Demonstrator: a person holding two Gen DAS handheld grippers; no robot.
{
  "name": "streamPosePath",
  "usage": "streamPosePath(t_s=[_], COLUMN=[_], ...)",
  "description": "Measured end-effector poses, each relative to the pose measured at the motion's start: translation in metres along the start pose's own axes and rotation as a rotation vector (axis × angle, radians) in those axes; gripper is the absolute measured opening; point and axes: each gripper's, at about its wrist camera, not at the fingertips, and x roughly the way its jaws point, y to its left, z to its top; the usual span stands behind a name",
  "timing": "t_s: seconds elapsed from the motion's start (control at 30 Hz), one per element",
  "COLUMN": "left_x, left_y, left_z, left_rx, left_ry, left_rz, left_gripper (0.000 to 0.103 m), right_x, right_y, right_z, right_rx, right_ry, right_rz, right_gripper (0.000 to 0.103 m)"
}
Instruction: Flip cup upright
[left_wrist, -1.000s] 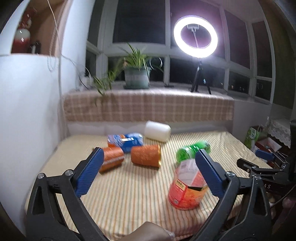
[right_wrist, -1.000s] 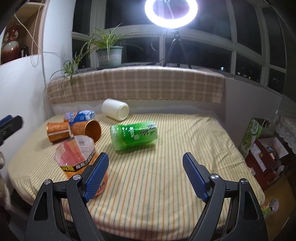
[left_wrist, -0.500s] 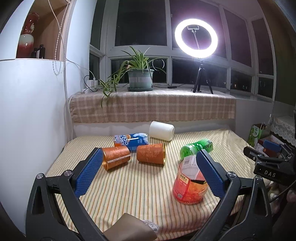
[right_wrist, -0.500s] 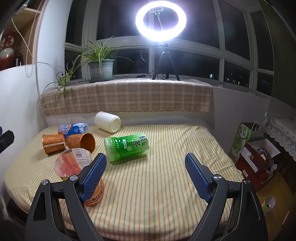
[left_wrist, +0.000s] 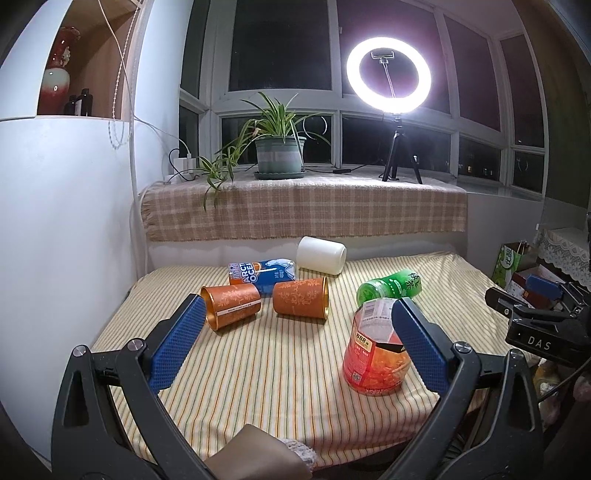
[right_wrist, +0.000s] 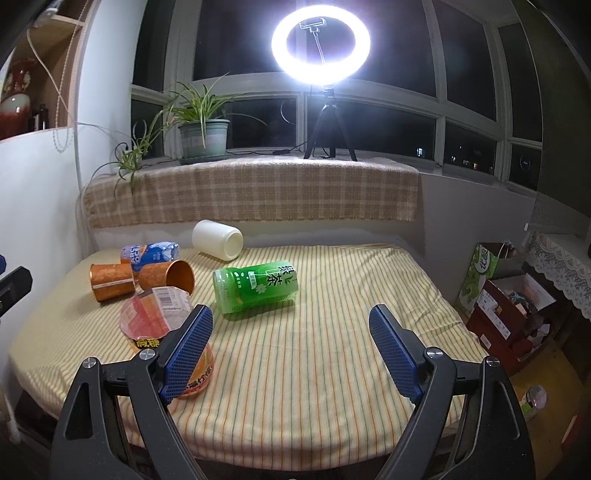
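On striped table (right_wrist: 332, 354) | 5 cups on sides, red cup (left_wrist: 375, 354) upright | L gripper (left_wrist: 299, 343) & R gripper (right_wrist: 291, 350) jaws apart, empty

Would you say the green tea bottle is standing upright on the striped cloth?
No, the green tea bottle lies on its side on the striped cloth.

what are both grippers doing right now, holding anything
Left gripper: open, holding nothing, above the table.
Right gripper: open, holding nothing, above the table.
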Motion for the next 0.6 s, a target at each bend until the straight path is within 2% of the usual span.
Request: streamPosePath(t_s=[0.6], left_x=[-0.0072], left_y=[0.0006], left_z=[-0.0006], left_rx=[0.001], left_ry=[-0.005], left_rz=[0.005], left_gripper=[0.102], right_x=[-0.0013], right_y=[0.0005], right_z=[0.0011], right_rx=[0.002], right_ry=[-0.006], right_rz=[-0.001], right_gripper=[0.087])
